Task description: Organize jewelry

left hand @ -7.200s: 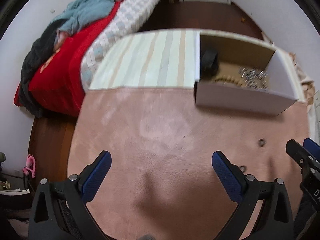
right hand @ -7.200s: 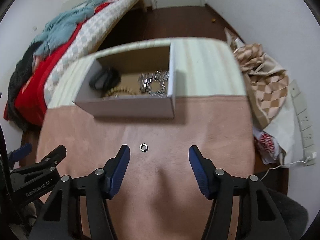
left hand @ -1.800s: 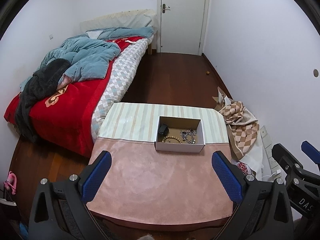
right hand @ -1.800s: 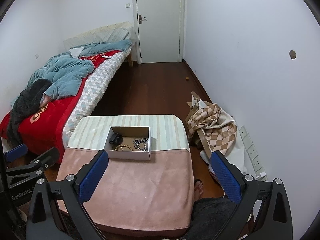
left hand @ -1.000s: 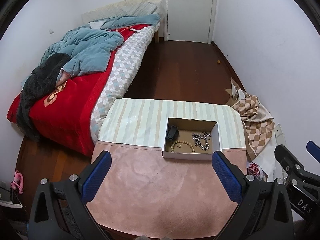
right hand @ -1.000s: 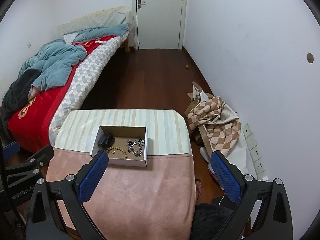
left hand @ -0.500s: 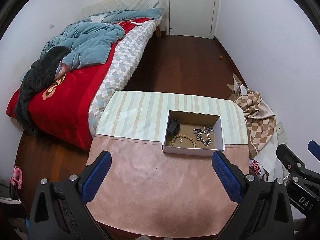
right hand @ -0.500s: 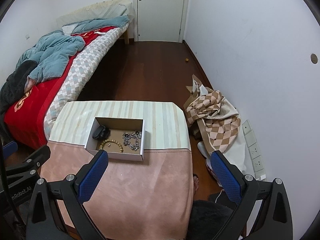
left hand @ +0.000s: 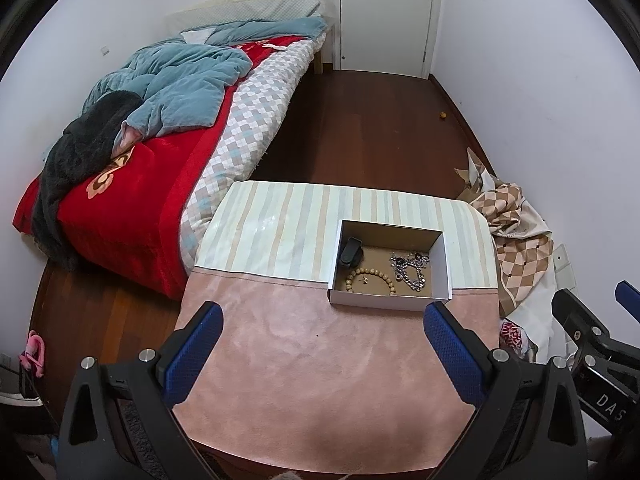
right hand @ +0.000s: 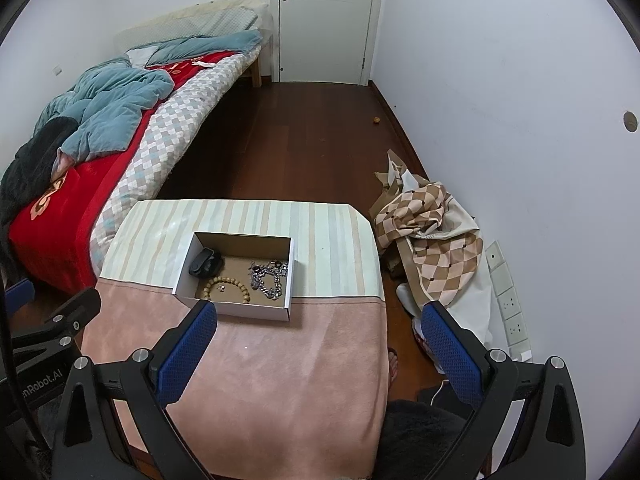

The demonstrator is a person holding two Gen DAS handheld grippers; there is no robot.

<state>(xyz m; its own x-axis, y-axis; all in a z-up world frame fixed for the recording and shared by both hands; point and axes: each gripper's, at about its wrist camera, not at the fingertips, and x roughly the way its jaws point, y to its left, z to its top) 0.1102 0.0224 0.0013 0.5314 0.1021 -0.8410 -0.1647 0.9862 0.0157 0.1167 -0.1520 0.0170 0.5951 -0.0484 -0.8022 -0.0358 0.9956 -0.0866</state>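
2 open tongs [left hand: 322, 354] [right hand: 318, 350] short of box [left hand: 384, 302] [right hand: 240, 309]

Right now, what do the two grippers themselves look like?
Both are alike: the left gripper and right gripper have black angular plastic frames with silver bolts, and fingers faced with textured blue pads. White lettering marks each body's side where the other camera sees it. No sleeves or cables are clearly visible.

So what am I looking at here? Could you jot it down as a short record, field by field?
Setting: bedroom, bed to the left, closed door at the far end
Table: pink cloth near, striped cloth far
Box: open, white, on the table
In box: bead bracelet, silver chain jewelry, small black item
Left hand-held gripper: open, empty, above the table
Right hand-held gripper: open, empty
Floor by wall: checkered fabric
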